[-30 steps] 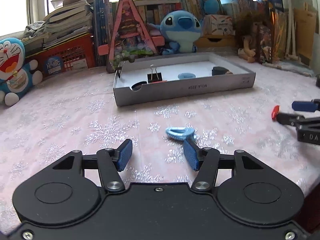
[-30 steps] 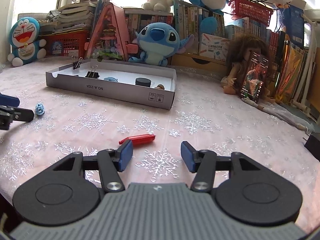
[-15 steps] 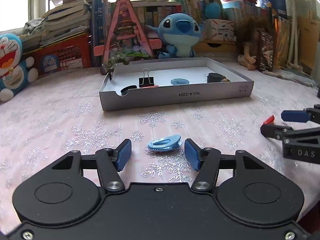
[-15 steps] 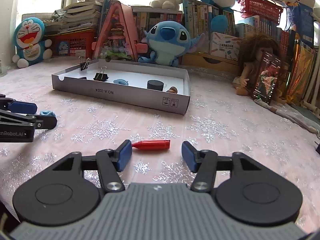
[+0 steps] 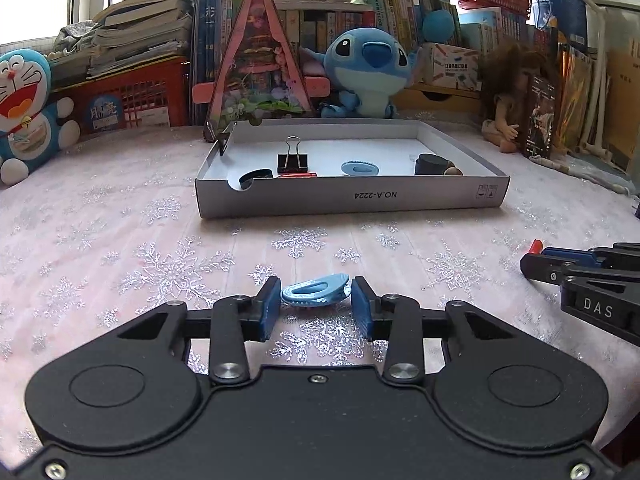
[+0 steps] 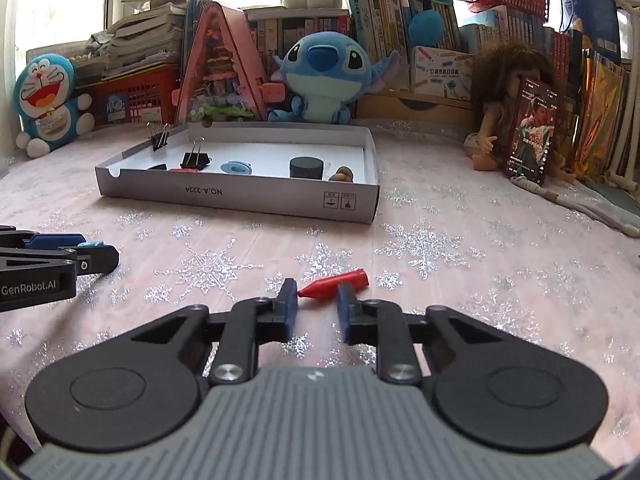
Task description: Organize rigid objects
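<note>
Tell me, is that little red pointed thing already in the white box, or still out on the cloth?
Still out. The red pointed piece lies on the snowflake cloth in front of the white box, between the right tongs.

We see a pink cloth (image 5: 120, 240) with glittery silver snowflakes (slightly rough), a matt white cardboard tray (image 5: 352, 200), a smooth blue plastic clip (image 5: 316, 290), and a glossy red plastic cap (image 6: 336, 282).

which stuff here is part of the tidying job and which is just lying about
Job: blue clip between left tongs; red cap in right tongs; white box tray with binder clip.

Lying about: Stitch plush, Doraemon toy, doll, books.
</note>
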The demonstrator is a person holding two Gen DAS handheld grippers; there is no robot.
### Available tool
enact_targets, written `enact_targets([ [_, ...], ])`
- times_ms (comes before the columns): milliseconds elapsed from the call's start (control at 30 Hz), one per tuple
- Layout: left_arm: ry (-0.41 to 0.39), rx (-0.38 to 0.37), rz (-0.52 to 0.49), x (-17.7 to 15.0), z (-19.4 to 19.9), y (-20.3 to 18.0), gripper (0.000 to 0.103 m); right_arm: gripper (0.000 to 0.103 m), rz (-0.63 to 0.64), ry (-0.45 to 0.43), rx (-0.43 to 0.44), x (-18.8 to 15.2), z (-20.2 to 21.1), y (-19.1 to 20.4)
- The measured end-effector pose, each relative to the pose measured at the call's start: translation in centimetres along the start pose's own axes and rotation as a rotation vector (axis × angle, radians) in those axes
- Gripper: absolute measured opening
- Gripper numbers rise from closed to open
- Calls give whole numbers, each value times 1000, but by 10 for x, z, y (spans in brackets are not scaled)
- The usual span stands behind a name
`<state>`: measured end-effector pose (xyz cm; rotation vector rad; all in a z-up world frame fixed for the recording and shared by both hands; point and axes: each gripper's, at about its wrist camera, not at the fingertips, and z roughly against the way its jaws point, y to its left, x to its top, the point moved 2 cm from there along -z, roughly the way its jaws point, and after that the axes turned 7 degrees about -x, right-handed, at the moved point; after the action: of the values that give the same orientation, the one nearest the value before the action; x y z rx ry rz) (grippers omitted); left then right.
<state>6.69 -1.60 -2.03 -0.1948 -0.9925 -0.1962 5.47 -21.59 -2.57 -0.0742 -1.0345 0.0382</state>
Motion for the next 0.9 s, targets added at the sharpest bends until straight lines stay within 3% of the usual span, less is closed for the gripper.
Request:
enact_targets([
  [100, -12, 3, -7, 3, 3, 1, 36, 23, 1, -13, -3, 3, 2, -1],
  [133, -15, 2, -10, 4, 4, 1, 36, 27, 12, -15, 6, 3, 2, -1],
  [200, -21, 2, -13, 5, 6, 1, 36, 62, 54, -22, 20, 5, 2, 0],
  [267, -24, 1, -21, 6, 7, 0, 36, 82, 90, -47, -4, 6, 3, -1],
  [433, -27, 5, -32, 6, 8, -1, 36, 82, 168, -9, -15, 10, -7, -8],
  [633, -21, -1, -41, 6, 8, -2, 36, 81, 267, 14, 78, 14, -18, -8],
  [733, -24, 2, -44, 7, 8, -1, 36, 68, 240, 44, 119, 16, -23, -13],
  [800, -23, 2, -40, 7, 8, 0, 36, 50, 211, 55, 125, 17, -24, -15],
  [900, -21, 0, -36, 9, 7, 1, 36, 48, 193, 38, 106, 16, -22, -15],
])
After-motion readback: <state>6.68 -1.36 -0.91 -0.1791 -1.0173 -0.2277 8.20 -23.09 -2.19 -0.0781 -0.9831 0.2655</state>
